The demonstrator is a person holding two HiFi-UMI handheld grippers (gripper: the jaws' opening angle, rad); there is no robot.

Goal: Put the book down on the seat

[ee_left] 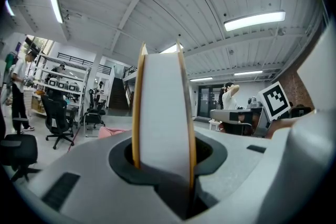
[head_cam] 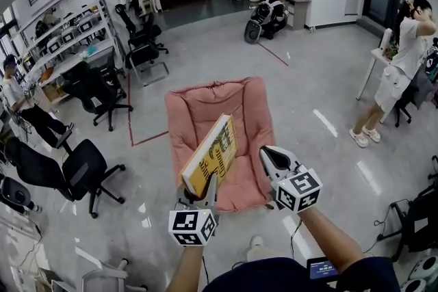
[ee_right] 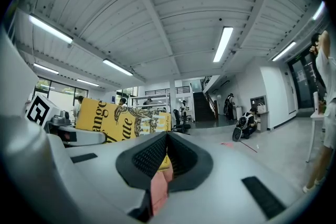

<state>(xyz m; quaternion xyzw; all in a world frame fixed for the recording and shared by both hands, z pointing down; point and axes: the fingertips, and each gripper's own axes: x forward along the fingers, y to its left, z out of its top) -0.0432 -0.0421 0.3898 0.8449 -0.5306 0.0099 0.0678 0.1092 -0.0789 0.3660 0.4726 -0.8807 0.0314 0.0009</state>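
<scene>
- While the book [head_cam: 211, 155] is in the air above the pink seat [head_cam: 205, 106] and clear of it, the step in hand is carrying it in; the set-down has not begun.
- The left gripper [head_cam: 204, 193] is clamped on the book's near, lower end. In the left gripper view the page edge stands upright between the two jaws, filling the gap.
- The right gripper [head_cam: 274, 157] holds nothing. Its jaws are drawn together, and it sits just right of the book, not touching it.
- The book stands on edge and tilted. Its long axis runs from the gripper at the near left up to the far right, over the middle of the seat, and its yellow lettered cover faces right.
- The next move likely calls for lowering the book and tipping it flat, so a cover meets the cushion before the jaws let go.
- Released on edge, it would probably topple on the soft padding.
</scene>
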